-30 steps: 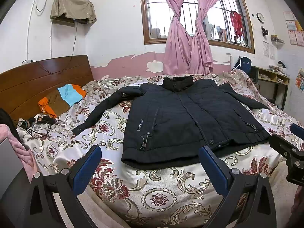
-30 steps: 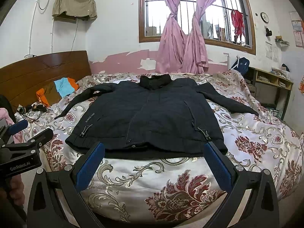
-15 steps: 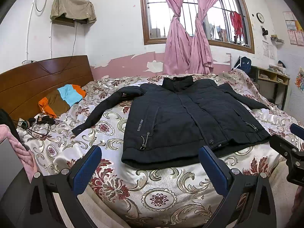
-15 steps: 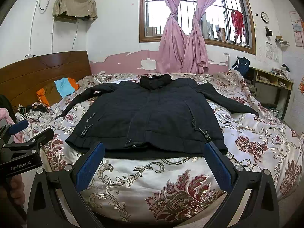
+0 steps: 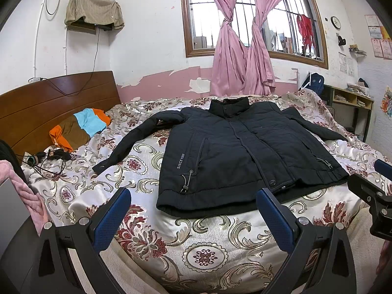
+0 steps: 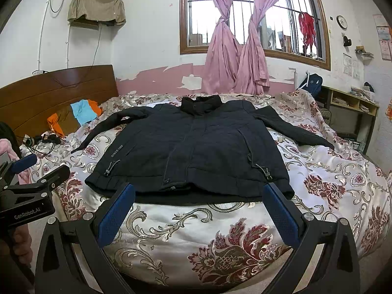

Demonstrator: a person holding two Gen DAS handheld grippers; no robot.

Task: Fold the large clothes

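Left wrist view showed a wide bed covered with a shiny cream bedspread with dark red flowers and gold scrolls. It filled most of the room, with a brown wooden headboard at the left side. On the bedspread lay the large dark navy padded jacket, flat and front up, closed in the middle, collar toward the window and hem toward the cameras. Both sleeves were spread outward, the one on the left reaching down toward the headboard side. The hem lay near the front edge of the bed. White letters "SINCE 1969" ran along one front pocket.

Behind the bed hung pink knotted curtains in front of a barred window. Near the headboard lay a folded cloth of orange, brown and light blue, well apart from the jacket, and just beside it a small pile of black cables.

The left gripper was held level before the bed's front edge, pointing at the jacket's hem. Its blue-padded fingers stood wide apart with nothing between them. The right gripper was posed the same way, released, its fingers apart and not touching the hem. In the right wrist view the left gripper's black body showed at the left border, with part of a hand under it.
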